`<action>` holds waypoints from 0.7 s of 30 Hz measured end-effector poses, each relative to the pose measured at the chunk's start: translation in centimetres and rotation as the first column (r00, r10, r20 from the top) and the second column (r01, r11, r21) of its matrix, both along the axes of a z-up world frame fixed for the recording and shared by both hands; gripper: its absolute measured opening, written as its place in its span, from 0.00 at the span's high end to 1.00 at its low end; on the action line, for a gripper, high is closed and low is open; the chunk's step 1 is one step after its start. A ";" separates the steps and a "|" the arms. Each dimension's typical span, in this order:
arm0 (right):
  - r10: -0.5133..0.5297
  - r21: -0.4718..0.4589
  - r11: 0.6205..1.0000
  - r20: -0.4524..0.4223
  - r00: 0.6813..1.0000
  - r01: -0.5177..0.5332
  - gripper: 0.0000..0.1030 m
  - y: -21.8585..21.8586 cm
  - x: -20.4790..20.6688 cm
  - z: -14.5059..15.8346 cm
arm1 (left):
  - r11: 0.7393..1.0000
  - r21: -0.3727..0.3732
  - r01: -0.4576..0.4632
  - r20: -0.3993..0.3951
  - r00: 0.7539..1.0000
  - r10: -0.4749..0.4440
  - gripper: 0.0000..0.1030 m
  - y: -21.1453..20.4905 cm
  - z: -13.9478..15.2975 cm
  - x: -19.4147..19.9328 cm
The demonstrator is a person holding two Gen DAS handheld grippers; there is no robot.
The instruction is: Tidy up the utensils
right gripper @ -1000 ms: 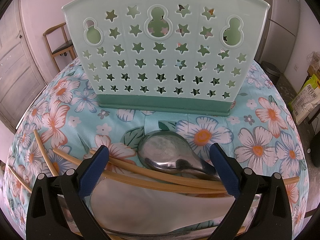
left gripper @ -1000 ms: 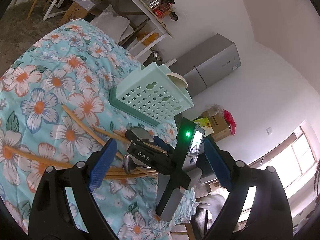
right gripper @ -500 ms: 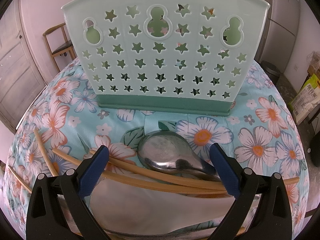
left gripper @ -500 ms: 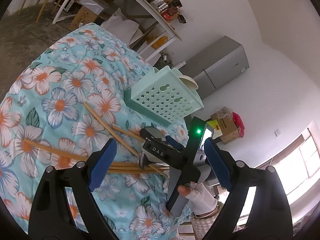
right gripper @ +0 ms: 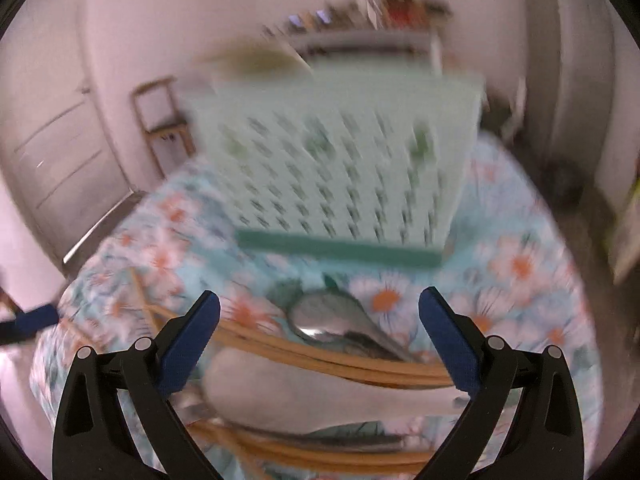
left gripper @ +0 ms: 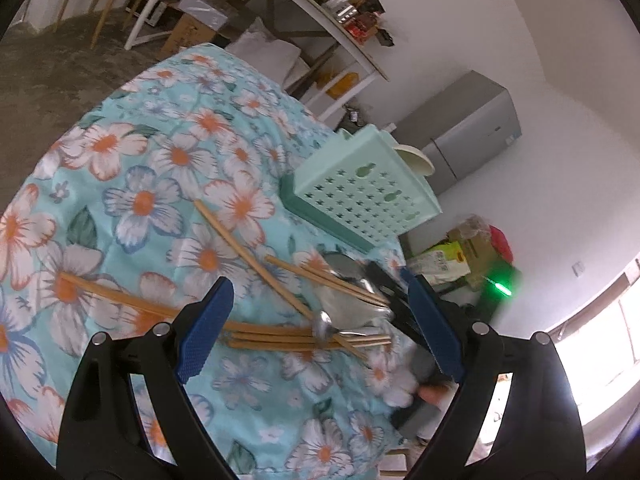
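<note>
The floral tabletop [left gripper: 132, 200] carries the mint caddy [left gripper: 364, 196] upright, with chopsticks [left gripper: 280, 336] and a metal spoon [right gripper: 332, 320] strewn just before it. The right hand-held gripper [right gripper: 320, 336], steady a second ago, now swings, blurring its view; both it and the left hand-held gripper [left gripper: 316, 328] gape, empty, so sorting hasn't started.

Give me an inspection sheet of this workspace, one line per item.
Surface: table under a floral cloth.
Job's things: mint holder upright with a cream item inside; chopsticks scattered on the cloth; large metal spoon in front of the holder; small spoon lying across the chopsticks.
Clutter: nothing seen.
Grippers: left gripper open, empty; right gripper open, empty, its view blurred.
Cables: nothing seen.
Surroundings: shelf, fridge, boxes, chair, door.
</note>
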State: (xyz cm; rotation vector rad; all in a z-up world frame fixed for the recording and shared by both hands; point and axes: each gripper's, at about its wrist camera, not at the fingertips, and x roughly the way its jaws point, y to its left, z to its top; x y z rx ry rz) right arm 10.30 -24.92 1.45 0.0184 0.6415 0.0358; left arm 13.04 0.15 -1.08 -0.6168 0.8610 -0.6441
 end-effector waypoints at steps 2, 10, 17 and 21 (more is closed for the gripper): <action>0.068 -0.076 0.995 0.073 0.995 -0.062 0.06 1.4 -2.0 1.2 | 0.999 0.022 -0.025 0.010 1.000 0.025 0.17 0.4 -0.1 0.1; 0.337 -0.352 0.890 0.080 0.938 -0.290 0.11 6.9 -7.6 1.7 | 0.990 0.091 -0.109 0.029 0.994 0.107 0.18 1.7 -1.7 0.8; 0.391 -0.462 0.806 -0.054 0.919 -0.370 0.42 10.4 -7.6 -1.0 | 0.979 0.148 -0.137 0.084 0.988 0.126 0.18 1.7 -2.6 0.9; 0.384 -0.496 0.785 -0.078 0.920 -0.370 0.51 11.5 -7.3 -1.8 | 0.979 0.143 -0.144 0.110 0.986 0.129 0.18 1.9 -2.8 0.9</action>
